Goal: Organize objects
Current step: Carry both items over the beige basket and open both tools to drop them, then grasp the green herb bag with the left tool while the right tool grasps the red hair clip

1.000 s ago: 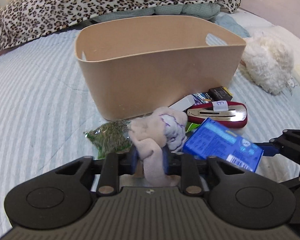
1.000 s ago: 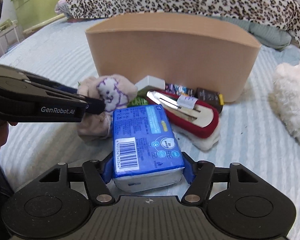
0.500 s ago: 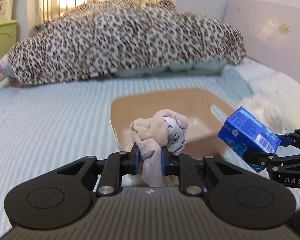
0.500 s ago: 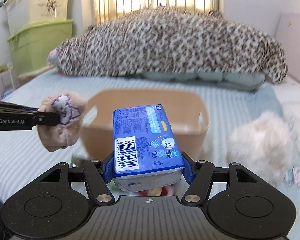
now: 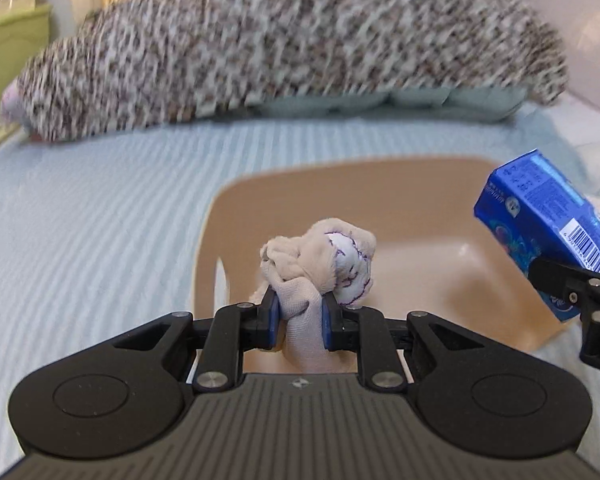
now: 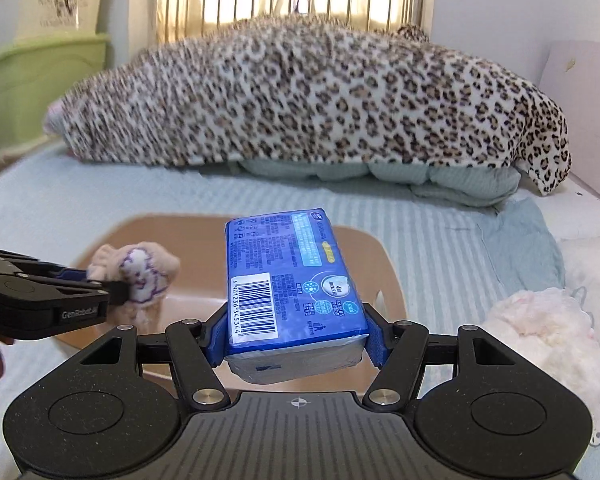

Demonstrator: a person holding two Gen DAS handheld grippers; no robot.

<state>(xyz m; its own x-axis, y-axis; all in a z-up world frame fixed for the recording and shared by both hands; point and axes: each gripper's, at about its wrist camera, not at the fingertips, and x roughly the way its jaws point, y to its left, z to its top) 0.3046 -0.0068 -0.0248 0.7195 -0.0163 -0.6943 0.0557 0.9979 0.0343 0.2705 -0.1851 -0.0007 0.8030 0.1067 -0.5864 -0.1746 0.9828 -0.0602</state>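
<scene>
My left gripper [image 5: 299, 318] is shut on a beige balled-up sock [image 5: 320, 264] with a purple-outlined print, held in the air above the tan basket [image 5: 428, 256]. My right gripper [image 6: 296, 338] is shut on a blue tissue pack [image 6: 292, 276] with a barcode, also held above the basket [image 6: 384, 264]. The tissue pack shows at the right in the left wrist view [image 5: 540, 220]. The sock [image 6: 140, 276] and left gripper [image 6: 118, 292] show at the left in the right wrist view. The inside of the basket looks empty where it shows.
A leopard-print blanket [image 6: 300, 96] lies across the far side of the striped light-blue bed [image 5: 80, 220]. A white fluffy item [image 6: 548, 340] lies to the right of the basket. Green and cream storage boxes [image 6: 40, 52] stand at the far left.
Both grippers have lifted their objects from the bed in front of the basket and moved forward over the basket's opening. The other loose items have dropped out of view.
</scene>
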